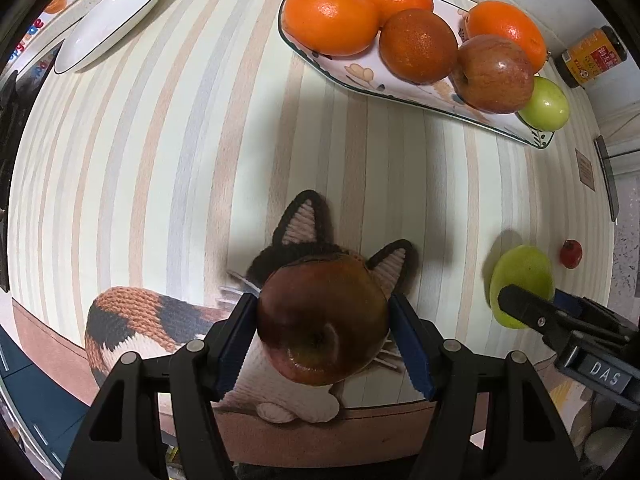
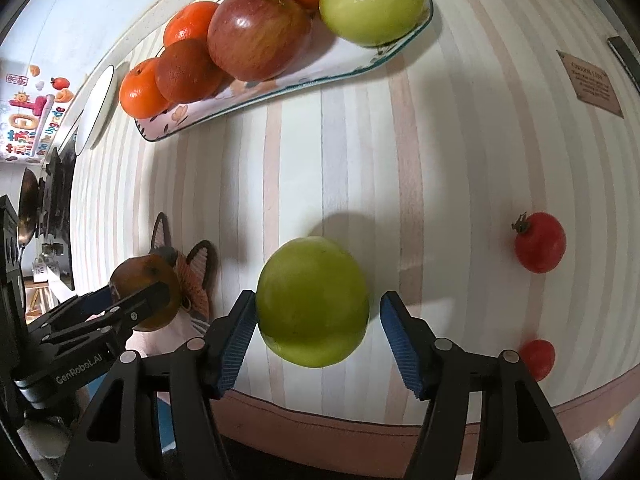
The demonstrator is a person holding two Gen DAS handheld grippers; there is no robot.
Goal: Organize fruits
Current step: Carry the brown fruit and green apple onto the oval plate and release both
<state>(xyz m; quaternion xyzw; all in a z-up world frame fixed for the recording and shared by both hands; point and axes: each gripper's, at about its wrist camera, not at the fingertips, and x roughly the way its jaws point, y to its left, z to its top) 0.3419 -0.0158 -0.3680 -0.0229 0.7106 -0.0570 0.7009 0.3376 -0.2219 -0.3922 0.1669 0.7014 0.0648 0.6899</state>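
- Left wrist view: my left gripper (image 1: 323,322) pinches a dark red-brown apple (image 1: 323,320) low in the centre of the frame, blue ridged pads (image 1: 236,346) pressed on both flanks, stem dimple facing the camera.
- Apple looks firm, smooth and waxy, fairly heavy for a two-pad grip; I judge it could roll out, so hold across the widest part, as now.
- Under it lies a knitted cat-shaped mat (image 1: 140,316), soft and ribbed, on a striped tablecloth (image 1: 160,160).
- Right wrist view: my right gripper (image 2: 316,326) straddles a green apple (image 2: 312,300) at lower centre, jaws spread; left pad about touching the skin, right pad clearly apart.
- Green apple rests on the cloth, glossy, rounded, hard, likely slippery; I'd close at its equator, gently enough not to bruise it.
- Oval floral platter (image 1: 360,76) at upper right of the left view, glazed ceramic with a dark rim, already holds three oranges (image 1: 330,16), one darker orange (image 1: 418,46), a red apple (image 1: 494,74) and a green one (image 1: 546,104); it's crowded, so stacking risks a roll-off.
- Empty white plate (image 1: 112,20) at upper left, smooth, thin dark rim.
- Two small red fruits (image 2: 540,242) at right of the right view, shiny; the upper one shows a dry calyx; light, maybe delicate.
- Brown jar with yellow label (image 1: 592,56) at the far right edge.
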